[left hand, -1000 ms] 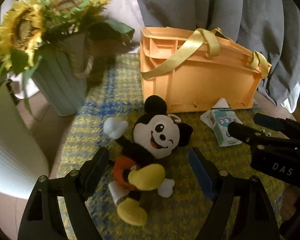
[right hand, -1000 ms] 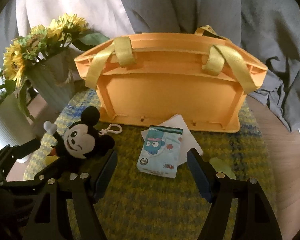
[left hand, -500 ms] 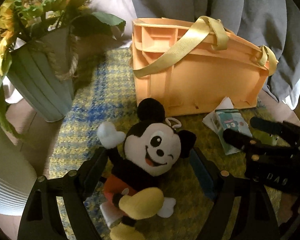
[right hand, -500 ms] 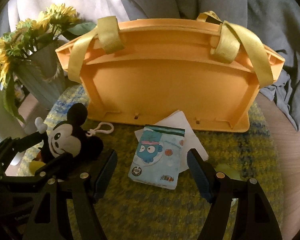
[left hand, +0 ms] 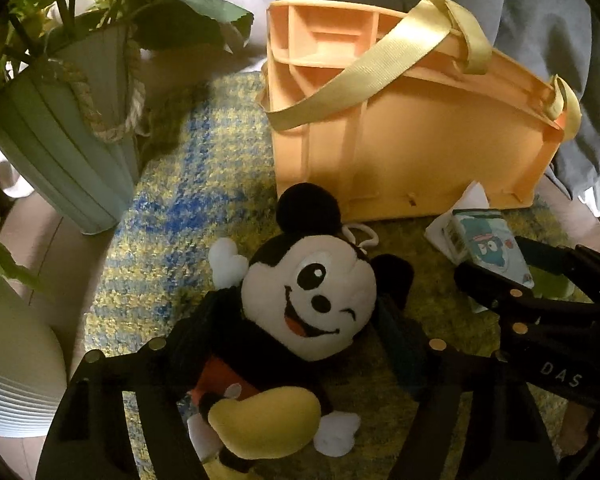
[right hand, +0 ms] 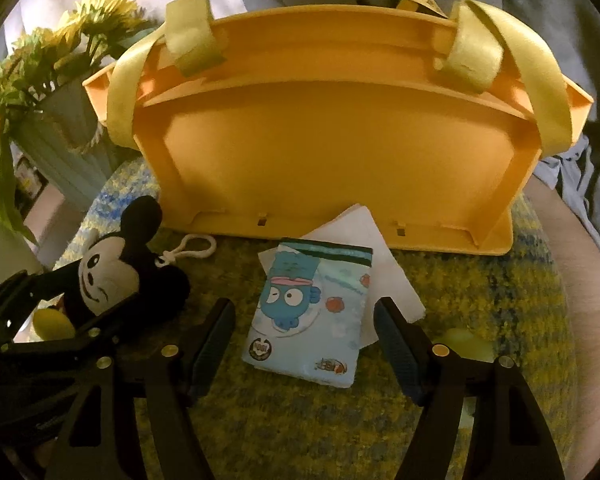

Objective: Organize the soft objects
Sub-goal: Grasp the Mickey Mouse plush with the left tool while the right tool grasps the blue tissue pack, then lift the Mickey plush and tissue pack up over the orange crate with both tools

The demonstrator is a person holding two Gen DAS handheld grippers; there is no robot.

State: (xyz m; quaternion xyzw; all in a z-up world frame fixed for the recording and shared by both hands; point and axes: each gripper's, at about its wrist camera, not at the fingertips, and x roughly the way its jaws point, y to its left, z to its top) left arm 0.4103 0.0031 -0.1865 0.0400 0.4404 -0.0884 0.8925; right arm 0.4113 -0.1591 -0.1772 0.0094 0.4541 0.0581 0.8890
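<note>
Here, one mouse plush (left hand: pixel 308 304) lies between the closing left gripper (left hand: pixel 284 344), one tissue pack (right hand: pixel 308 312) between the open right gripper (right hand: pixel 304 336), before one orange basket (right hand: pixel 340 152).

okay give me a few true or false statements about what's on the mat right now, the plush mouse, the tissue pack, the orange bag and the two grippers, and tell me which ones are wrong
1. The plush mouse lies between the left gripper's fingers. True; its jaws have just been closing around it.
2. The tissue pack sits inside the orange bag. False: it lies on the mat in front of the bag.
3. The right gripper is clamped shut on the tissue pack. False: its fingers stand apart on either side of the pack, with gaps.
4. A pot of sunflowers stands left of the bag. True.
5. The bag has yellow straps. True.
</note>
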